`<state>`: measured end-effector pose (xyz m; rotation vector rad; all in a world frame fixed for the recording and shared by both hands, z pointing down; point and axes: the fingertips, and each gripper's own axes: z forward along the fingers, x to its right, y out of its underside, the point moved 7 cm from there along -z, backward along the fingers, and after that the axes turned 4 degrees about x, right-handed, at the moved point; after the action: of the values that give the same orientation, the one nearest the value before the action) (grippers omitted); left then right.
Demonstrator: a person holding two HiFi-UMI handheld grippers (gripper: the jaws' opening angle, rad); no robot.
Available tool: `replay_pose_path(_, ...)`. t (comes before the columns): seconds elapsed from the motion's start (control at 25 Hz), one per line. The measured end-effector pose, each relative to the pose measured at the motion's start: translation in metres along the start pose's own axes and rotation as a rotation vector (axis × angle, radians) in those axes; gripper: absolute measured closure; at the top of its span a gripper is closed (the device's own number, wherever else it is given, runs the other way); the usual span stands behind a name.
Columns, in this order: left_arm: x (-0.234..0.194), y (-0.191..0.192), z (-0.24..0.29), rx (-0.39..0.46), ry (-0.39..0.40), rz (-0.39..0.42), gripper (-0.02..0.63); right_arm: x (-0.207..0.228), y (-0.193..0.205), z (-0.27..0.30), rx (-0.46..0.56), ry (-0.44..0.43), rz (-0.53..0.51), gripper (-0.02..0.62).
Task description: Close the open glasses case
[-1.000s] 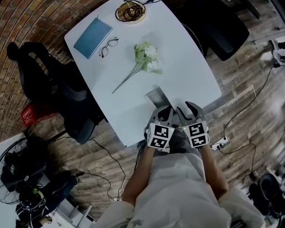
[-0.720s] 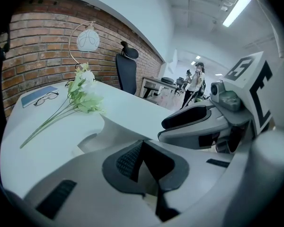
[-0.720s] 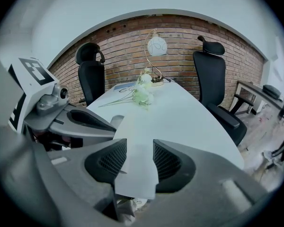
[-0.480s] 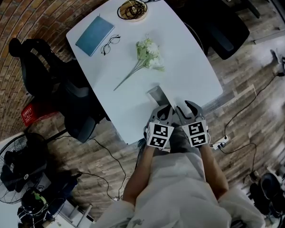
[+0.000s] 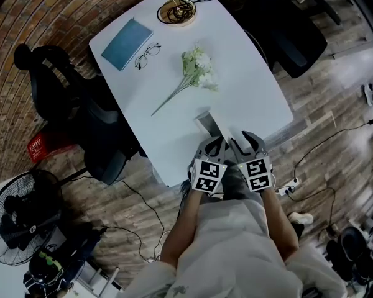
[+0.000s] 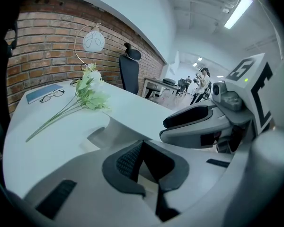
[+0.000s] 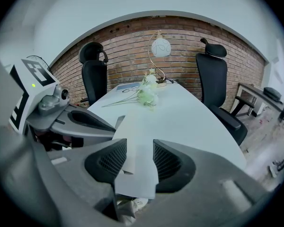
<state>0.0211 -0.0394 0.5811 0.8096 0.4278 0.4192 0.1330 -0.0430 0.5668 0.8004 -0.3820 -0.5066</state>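
The open glasses case (image 5: 207,123) lies near the front edge of the white table (image 5: 248,73), its grey inside facing up and its white lid raised. Both grippers hover at that edge, side by side. My left gripper (image 5: 212,143) sits just short of the case, and its jaws meet at the tips with nothing clamped. In the left gripper view the case (image 6: 100,132) lies ahead and slightly left of the left gripper (image 6: 143,142). My right gripper (image 5: 244,141) is open. In the right gripper view the case's white lid (image 7: 135,131) reaches in between the right gripper's (image 7: 139,148) spread pads.
Farther back on the table lie a white-flower sprig (image 5: 189,74), a pair of glasses (image 5: 147,55), a blue notebook (image 5: 127,43) and a round bowl of cables (image 5: 177,11). Black office chairs (image 5: 81,123) stand at the table's left and right (image 5: 292,36). Cables trail on the wooden floor.
Both grippers stay at the table's front edge. The head view has shifted slightly, so the table sits a little higher and to the right in the picture.
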Motion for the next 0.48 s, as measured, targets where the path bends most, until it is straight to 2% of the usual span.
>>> replay_pose_path(0.48, -0.01, 0.008, -0.007, -0.008, -0.009, -0.018, 0.601, -0.012, -0.002, 0.004, -0.001, -0.007, -0.003, 0.419)
